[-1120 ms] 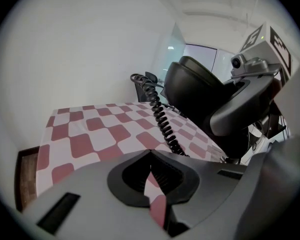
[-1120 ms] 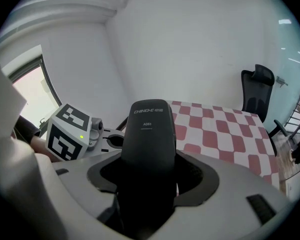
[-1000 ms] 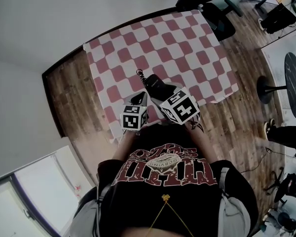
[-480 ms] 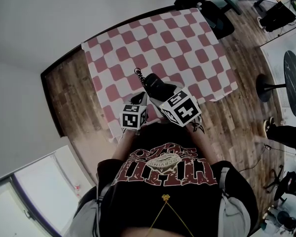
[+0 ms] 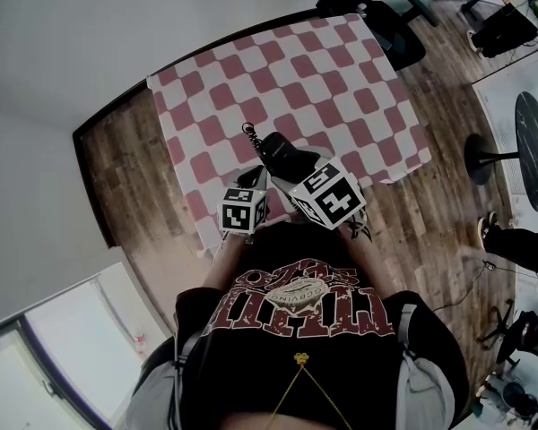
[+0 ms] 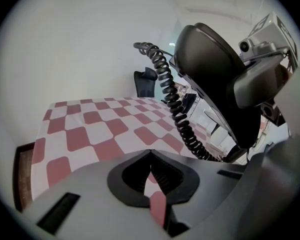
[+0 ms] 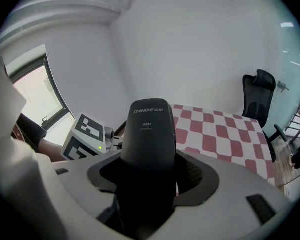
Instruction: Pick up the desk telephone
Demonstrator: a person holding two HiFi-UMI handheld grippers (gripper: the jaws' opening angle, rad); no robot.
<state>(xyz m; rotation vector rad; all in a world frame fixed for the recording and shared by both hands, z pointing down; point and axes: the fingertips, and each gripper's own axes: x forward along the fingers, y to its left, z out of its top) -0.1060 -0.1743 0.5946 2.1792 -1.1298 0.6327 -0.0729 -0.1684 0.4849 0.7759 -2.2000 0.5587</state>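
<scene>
Stretching away ahead of both sets of jaws, the counter (image 5: 341, 79) lies under a red-and-white checked cloth, and nothing stands on the part of it that the views show. Beyond its far corner stands a black office chair (image 5: 377, 7).

The desk telephone (image 7: 149, 134) comes next in size. What shows of it is a black handset, and no base unit can be seen in any view. The right gripper (image 7: 152, 176) has it, its jaws closed round the lower body of the handset, which stands up between them with its rounded end pointing forward. From the left gripper's side the handset hangs up and to the right of that gripper's jaws, clear above the cloth. So the pick-up looks done as far as the lift goes: the telephone is off the counter and in a firm-looking hold.

The left gripper (image 6: 151, 176) sits just beside the right one, low over the near edge of the counter. Its jaws are drawn almost together, with only a thin slit between them, through which the cloth shows. They hold nothing.

Smallest is the coiled cord (image 6: 177, 109), which runs down from the handset just right of the left jaws. Its lower end drops out of sight.

What is left appears to be no more than keeping the hold steady.
</scene>
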